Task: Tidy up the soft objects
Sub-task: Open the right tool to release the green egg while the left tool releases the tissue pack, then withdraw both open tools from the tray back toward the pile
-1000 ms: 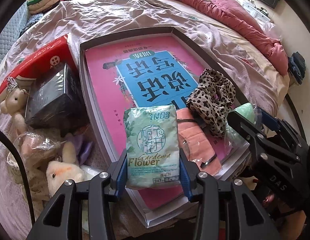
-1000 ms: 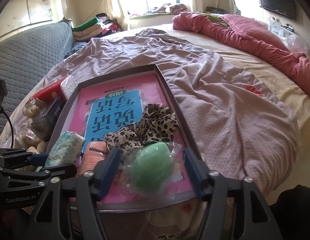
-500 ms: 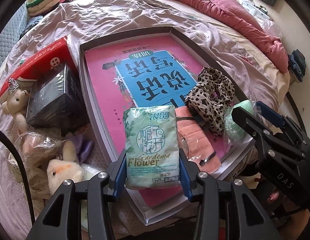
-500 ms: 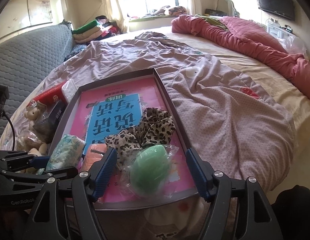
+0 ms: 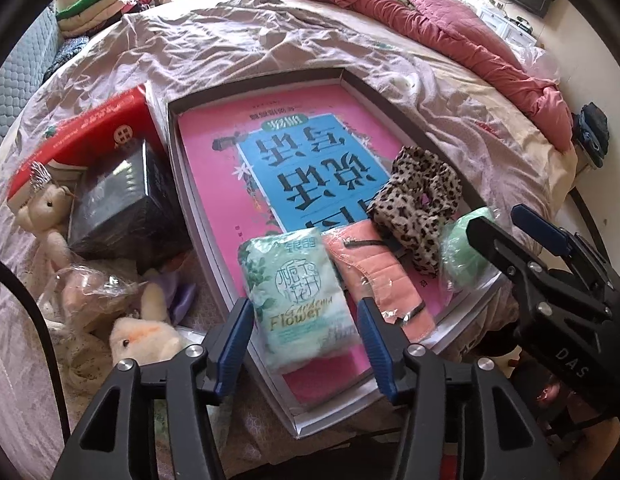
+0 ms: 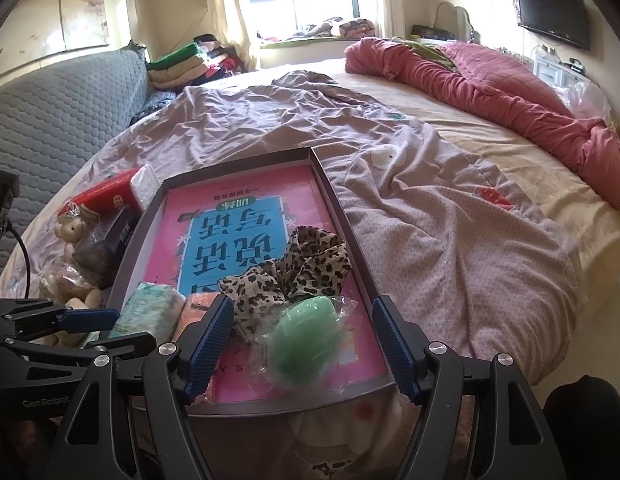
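A grey tray [image 5: 178,184] with a pink and blue sheet lies on the bed. On its near end lie a green Gardenia Flower tissue pack [image 5: 296,296], a pink cloth in plastic [image 5: 379,276], a leopard scrunchie [image 5: 415,204] and a green sponge in a clear bag [image 5: 457,248]. My left gripper [image 5: 302,332] is open, its fingers either side of the tissue pack and apart from it. My right gripper [image 6: 304,340] is open around the green sponge [image 6: 304,340], clear of it. The scrunchie [image 6: 294,268] lies just beyond, the tissue pack [image 6: 148,310] to the left.
Left of the tray lie a red box [image 5: 90,136], a black box [image 5: 118,200], a small teddy bear [image 5: 46,212], a white plush toy [image 5: 142,336] and a bagged item [image 5: 90,292]. A pink quilt [image 6: 489,80] lies at the bed's far right. Folded clothes [image 6: 182,64] sit behind.
Both grippers opened wider and drew back. The tissue pack, gripped a second ago, now rests on the tray; the sponge lies free between the right fingers.
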`<state>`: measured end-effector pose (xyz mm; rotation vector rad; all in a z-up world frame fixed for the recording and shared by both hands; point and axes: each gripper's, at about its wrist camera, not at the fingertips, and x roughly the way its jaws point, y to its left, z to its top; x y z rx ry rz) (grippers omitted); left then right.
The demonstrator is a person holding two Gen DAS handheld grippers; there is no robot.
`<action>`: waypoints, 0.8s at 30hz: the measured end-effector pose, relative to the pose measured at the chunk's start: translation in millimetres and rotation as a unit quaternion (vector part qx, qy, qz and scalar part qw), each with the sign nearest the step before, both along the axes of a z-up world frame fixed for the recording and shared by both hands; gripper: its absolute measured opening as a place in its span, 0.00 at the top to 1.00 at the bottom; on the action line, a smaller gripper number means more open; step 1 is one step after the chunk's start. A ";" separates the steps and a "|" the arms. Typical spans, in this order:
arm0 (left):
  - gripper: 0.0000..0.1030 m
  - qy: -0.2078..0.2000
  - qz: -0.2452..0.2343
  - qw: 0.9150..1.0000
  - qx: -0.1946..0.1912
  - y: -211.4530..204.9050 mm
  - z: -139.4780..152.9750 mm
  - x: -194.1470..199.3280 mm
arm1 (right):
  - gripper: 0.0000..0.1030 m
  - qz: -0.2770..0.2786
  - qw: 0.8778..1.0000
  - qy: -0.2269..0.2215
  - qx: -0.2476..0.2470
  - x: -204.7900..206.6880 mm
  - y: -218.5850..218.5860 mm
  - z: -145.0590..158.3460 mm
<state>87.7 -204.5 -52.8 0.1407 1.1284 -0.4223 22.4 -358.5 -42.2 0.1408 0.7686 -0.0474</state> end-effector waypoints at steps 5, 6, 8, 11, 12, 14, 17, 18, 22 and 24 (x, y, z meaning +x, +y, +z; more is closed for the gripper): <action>0.42 -0.012 -0.002 1.000 -0.004 1.0 11.0 -3.7 | 0.29 0.002 1.000 -0.006 -0.007 -2.9 4.0 7.3; 0.42 -0.014 -0.001 1.000 -0.003 1.9 13.1 -4.9 | 0.29 0.002 1.000 -0.006 -0.009 -3.3 4.8 8.9; 0.41 -0.017 -0.001 1.000 -0.003 3.7 17.3 -7.3 | 0.29 0.002 1.000 -0.008 -0.012 -4.3 7.0 13.1; 0.40 -0.019 0.000 1.000 -0.008 6.8 24.2 -9.9 | 0.29 0.004 1.000 -0.013 -0.020 -6.6 10.5 19.7; 0.39 -0.025 0.002 1.000 -0.005 7.9 27.7 -11.3 | 0.29 0.005 1.000 -0.016 -0.021 -7.7 12.0 23.0; 0.37 -0.033 0.005 0.999 -0.003 10.8 34.4 -13.8 | 0.29 0.006 1.000 -0.020 -0.021 -9.4 14.0 27.9; 0.35 -0.043 0.011 0.999 -0.005 16.1 43.9 -16.8 | 0.28 0.008 0.999 -0.027 -0.023 -11.1 17.6 35.2; 0.34 -0.046 0.013 0.999 -0.004 17.9 46.0 -17.5 | 0.28 0.010 0.999 -0.029 -0.024 -11.9 18.7 37.6; 0.33 -0.058 0.022 0.998 0.002 25.0 54.9 -21.2 | 0.28 0.018 0.999 -0.035 -0.027 -14.6 24.5 46.3; 0.33 -0.062 0.025 0.998 0.005 28.3 59.3 -24.0 | 0.28 0.020 0.999 -0.038 -0.029 -16.7 27.0 51.4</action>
